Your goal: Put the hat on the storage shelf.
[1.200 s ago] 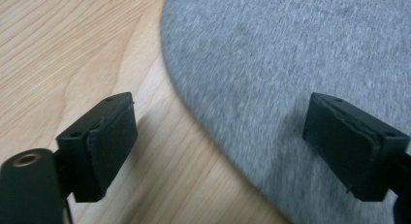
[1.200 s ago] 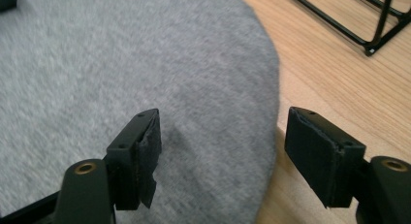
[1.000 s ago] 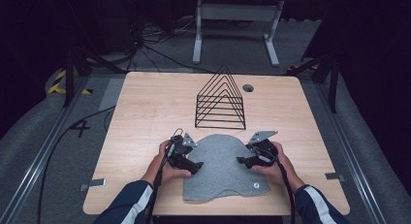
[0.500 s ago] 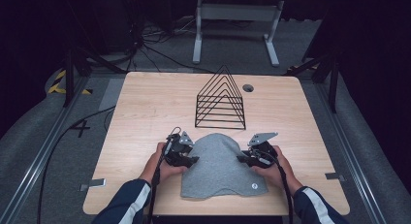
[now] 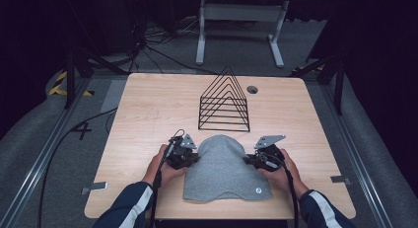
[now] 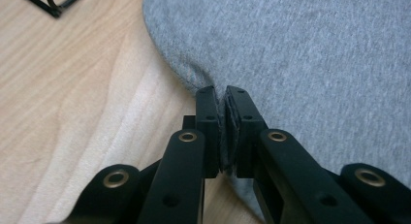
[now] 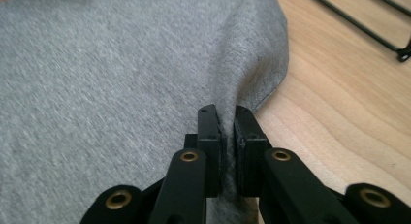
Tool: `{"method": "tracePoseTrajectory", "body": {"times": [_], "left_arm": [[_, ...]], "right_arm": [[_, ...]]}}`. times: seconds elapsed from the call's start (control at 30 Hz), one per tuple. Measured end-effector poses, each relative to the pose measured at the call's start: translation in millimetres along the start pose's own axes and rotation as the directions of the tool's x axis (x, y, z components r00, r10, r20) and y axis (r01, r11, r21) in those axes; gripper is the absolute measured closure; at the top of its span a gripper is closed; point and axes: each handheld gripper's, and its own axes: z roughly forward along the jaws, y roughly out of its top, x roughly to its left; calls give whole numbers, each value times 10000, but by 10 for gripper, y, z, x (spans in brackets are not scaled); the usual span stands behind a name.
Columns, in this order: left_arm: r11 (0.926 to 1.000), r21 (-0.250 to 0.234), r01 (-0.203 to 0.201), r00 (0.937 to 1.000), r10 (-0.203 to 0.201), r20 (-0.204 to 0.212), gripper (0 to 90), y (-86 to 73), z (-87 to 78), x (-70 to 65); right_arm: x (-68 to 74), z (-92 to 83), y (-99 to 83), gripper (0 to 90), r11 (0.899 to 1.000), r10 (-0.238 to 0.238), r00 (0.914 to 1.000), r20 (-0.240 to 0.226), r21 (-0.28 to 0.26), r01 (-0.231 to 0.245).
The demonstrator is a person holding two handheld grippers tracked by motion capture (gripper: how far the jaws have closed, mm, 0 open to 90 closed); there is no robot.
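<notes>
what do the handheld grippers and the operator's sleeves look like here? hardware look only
Both grippers, left gripper and right gripper, are black, each topped by a grey three-cornered plate. Close up, the jaws are flat black link bars with brass-coloured pivot rivets and blocky black pads. A black cable trails back along each forearm. The sleeves are dark navy with white stripes.

We can read one sign: a dark "4" marked on the grey floor (image 5: 83, 131) left of the pale wooden table (image 5: 148, 104). The small round tag (image 5: 257, 190) on the grey knitted beanie (image 5: 222, 164) is too small to read.
</notes>
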Motion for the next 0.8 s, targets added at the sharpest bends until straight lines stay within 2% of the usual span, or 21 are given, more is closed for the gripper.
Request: {"method": "tracePoseTrajectory", "body": {"times": [0.13,0.3,0.37,0.43,0.67,0.8], "left_arm": [[9992,-344,-204,9998,205,18,860,40,-84,-13],[9967,-392,-706,9968,690,-399,862,119,-198,-44],[9948,-617,-814,9955,782,-536,863,166,-273,-53],[9922,-813,-947,9939,895,-650,864,220,-356,-60],[9821,-1316,-1347,9890,1250,-790,866,420,-549,-60],[9753,-1330,-1762,9811,1631,-1040,867,595,-684,-55]], "right_arm": [[1,-87,27,840,9995,-135,9999,90,-283,137],[-2,-213,84,841,9970,-251,9992,317,-731,273],[8,-261,107,842,9959,-386,9986,360,-800,414],[18,-314,135,843,9939,-576,9975,404,-922,611],[15,-543,266,845,9860,-754,9947,702,-1434,849],[-4,-671,366,846,9817,-921,9920,868,-1588,1051]]}}
